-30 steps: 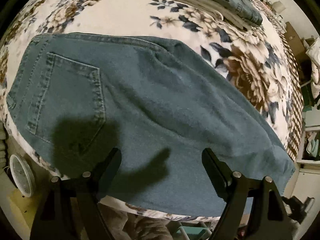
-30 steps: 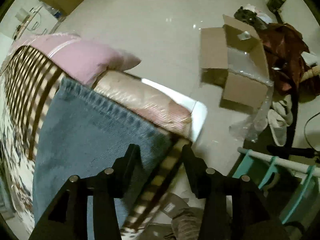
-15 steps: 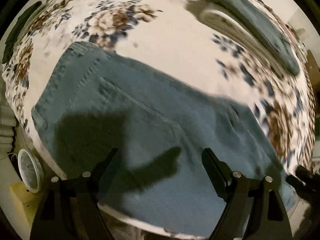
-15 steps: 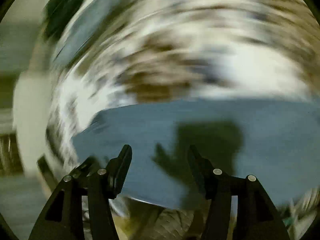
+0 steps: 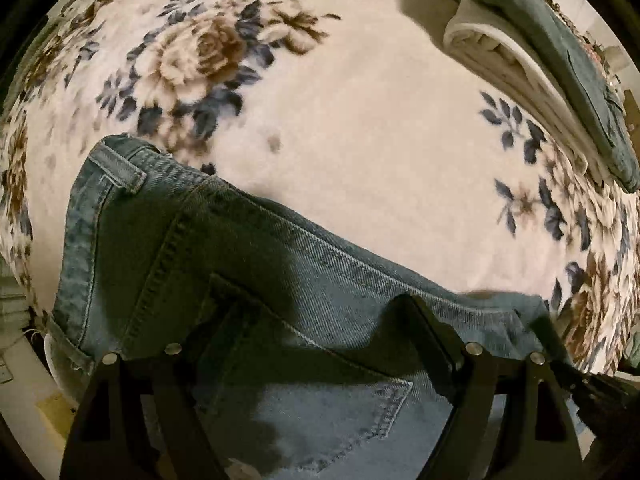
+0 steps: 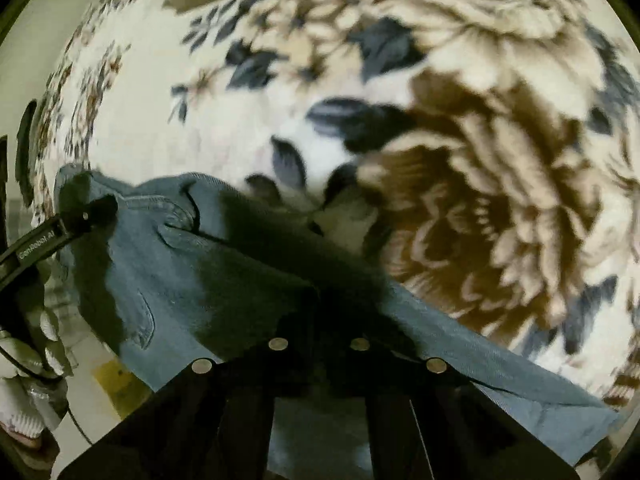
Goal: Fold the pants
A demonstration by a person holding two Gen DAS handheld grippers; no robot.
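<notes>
A cream blanket [image 5: 360, 168] printed with brown roses and blue leaves covers the bed ahead of both claws. Far ahead to the right lies a folded stack of clothes [image 5: 532, 52]. Pale floor [image 6: 100, 396] shows below left.

Matte black angular fingers are seen on each gripper — left gripper [image 5: 320, 320], right gripper [image 6: 320, 312] — each studded with round silver screws.

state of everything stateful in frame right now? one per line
jeans: spread flat on the floral blanket, back pocket up, waistband toward the left
left gripper: open, fingers wide apart over the jeans
right gripper: fingers close together on the denim edge; grip itself lost in shadow
folded garment stack: folded, dark denim on top of a cream piece
</notes>
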